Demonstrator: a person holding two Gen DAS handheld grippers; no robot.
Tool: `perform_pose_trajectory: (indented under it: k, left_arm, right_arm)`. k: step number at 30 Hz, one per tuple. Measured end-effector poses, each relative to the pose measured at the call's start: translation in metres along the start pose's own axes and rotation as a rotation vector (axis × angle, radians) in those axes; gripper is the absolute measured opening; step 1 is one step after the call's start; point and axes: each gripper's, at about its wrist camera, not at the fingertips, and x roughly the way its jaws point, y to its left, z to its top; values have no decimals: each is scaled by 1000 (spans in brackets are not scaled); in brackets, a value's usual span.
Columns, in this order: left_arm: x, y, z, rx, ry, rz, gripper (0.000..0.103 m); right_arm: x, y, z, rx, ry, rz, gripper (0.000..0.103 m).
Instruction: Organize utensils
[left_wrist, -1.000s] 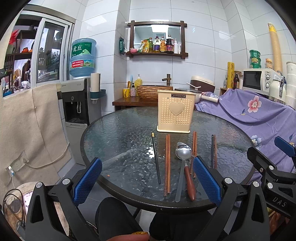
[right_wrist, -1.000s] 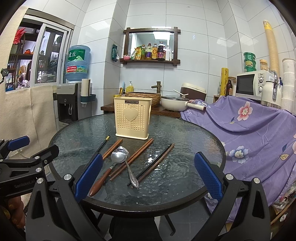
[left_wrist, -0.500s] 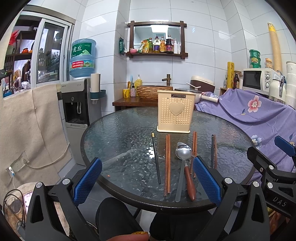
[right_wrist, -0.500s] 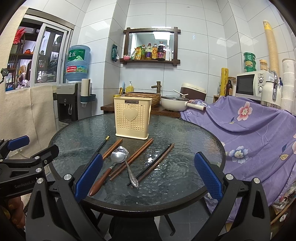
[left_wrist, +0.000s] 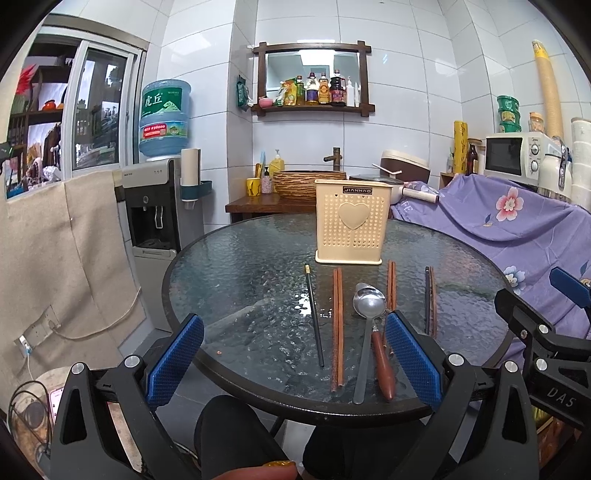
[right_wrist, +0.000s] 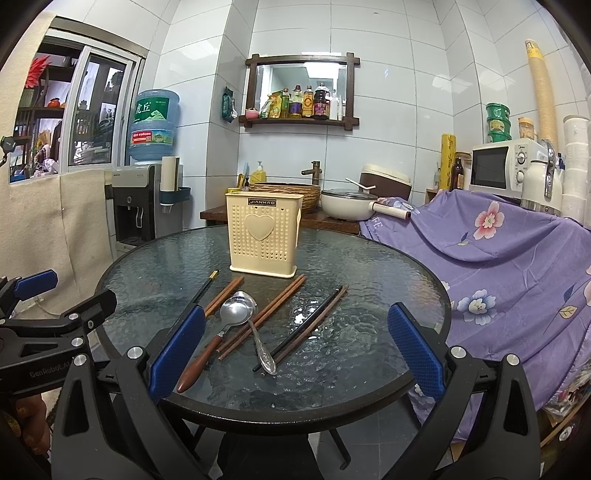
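On the round glass table (left_wrist: 236, 273), chopsticks and two spoons lie side by side, long axes running from the near edge toward the cream utensil holder (left_wrist: 352, 221), which stands upright near the far edge. The wooden-handled spoon (left_wrist: 380, 354) and the all-metal spoon (right_wrist: 263, 347) point their bowls at the holder. The right view shows their handles splayed apart. The left gripper (left_wrist: 291, 363) and right gripper (right_wrist: 295, 354) gape wide, empty, at the near edge.

One utensil holder (left_wrist: 352, 225), two spoons (left_wrist: 369, 306), seven chopsticks (left_wrist: 337, 325) (one unpaired).
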Motion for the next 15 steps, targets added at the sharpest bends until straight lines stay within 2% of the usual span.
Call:
perform_pose_trajectory:
  k: [4,9,15]
  left_arm:
    - [22,0,4,35,53,28,97]
    - [50,17,13,45,102,90,97]
    - [97,25,17,62,251,48,97]
  right_arm:
    - [15,-7,1,-4,11,-36,97]
    - [57,-28,3,45,125,-52,97]
    - [105,-35,1,-2,255,4,97]
